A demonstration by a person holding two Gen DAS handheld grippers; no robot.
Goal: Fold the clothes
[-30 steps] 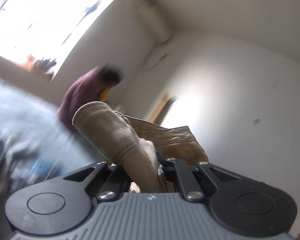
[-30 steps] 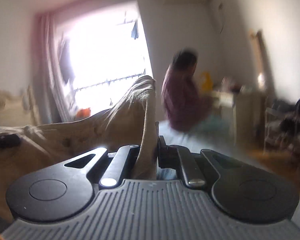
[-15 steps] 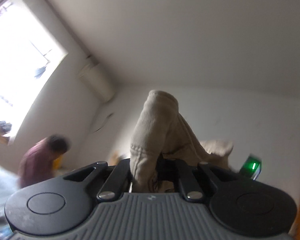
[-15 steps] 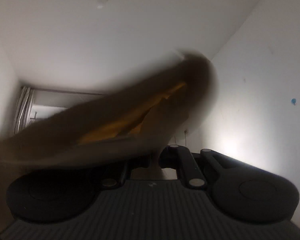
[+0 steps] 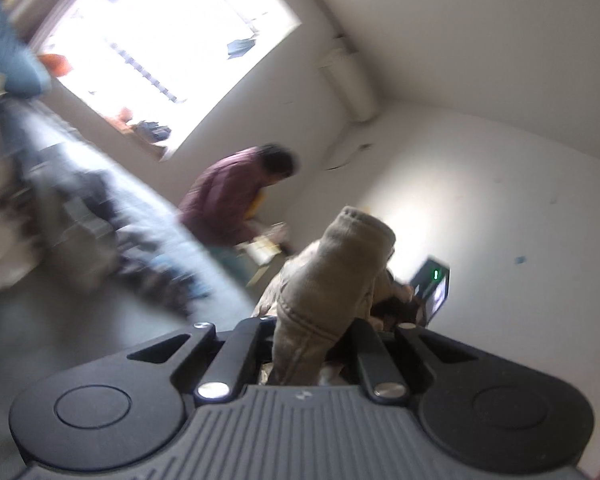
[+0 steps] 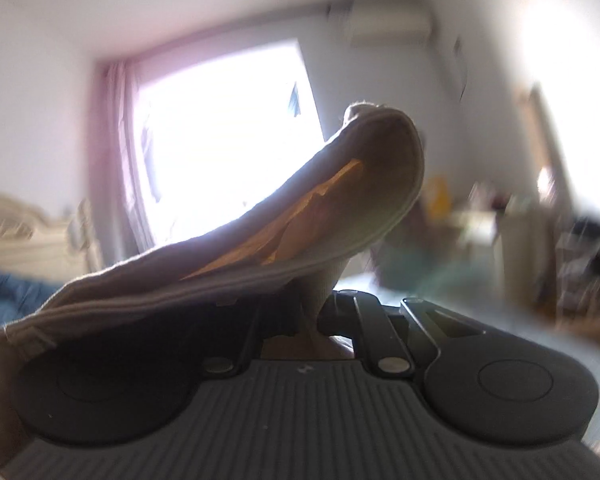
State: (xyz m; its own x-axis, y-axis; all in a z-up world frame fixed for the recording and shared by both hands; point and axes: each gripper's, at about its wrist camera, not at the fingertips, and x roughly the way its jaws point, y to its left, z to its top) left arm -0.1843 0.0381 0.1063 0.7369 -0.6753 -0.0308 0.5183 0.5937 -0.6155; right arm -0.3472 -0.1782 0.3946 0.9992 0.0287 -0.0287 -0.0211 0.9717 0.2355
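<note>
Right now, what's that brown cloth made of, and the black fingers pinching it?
The cloth looks like soft tan cotton knit, matte: stitched hem, floppy folds. The fingers of the left hand-held gripper look like hard black plastic, faintly shiny, with metal screws.

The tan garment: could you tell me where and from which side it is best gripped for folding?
By its thick stitched hem, fingers coming straight onto the edge. Both the left gripper and right gripper already pinch the tan garment there; the hem looks firm, likely resisting slip.

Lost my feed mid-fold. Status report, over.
Left hand-held gripper shut on tan garment. Right hand-held gripper shut on it too. Garment aloft, unfolded. Nothing seen blocking.
</note>
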